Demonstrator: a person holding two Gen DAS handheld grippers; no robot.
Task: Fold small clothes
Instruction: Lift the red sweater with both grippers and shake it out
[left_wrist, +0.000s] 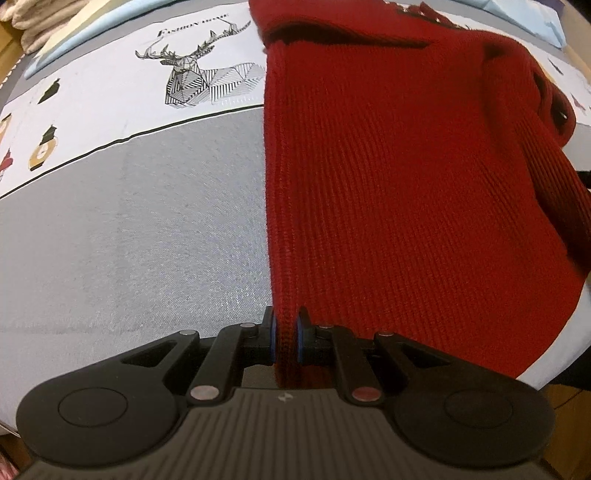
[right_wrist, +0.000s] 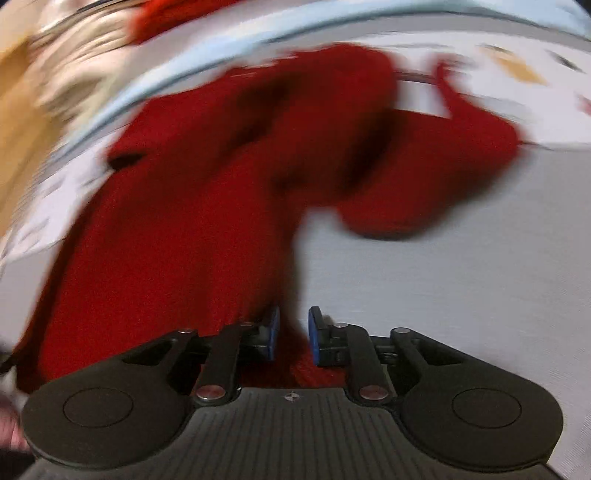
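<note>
A red knitted sweater (left_wrist: 388, 166) lies spread on the bed, its left edge running straight toward me in the left wrist view. My left gripper (left_wrist: 286, 321) is shut on that near edge, the fabric pinched between the blue pads. The right wrist view is blurred. In it the sweater (right_wrist: 184, 221) stretches away to the upper left, with a sleeve (right_wrist: 424, 177) lying to the right. My right gripper (right_wrist: 293, 321) stands open by a narrow gap. Red fabric sits low between its fingers, and the pads do not press on it.
The bed cover (left_wrist: 129, 240) is grey near me, with a white band bearing a deer print (left_wrist: 199, 77) farther off. A light blue cloth (left_wrist: 74, 40) and beige fluffy fabric (left_wrist: 37, 22) lie at the far left. The bed's edge falls away at the lower right (left_wrist: 554, 369).
</note>
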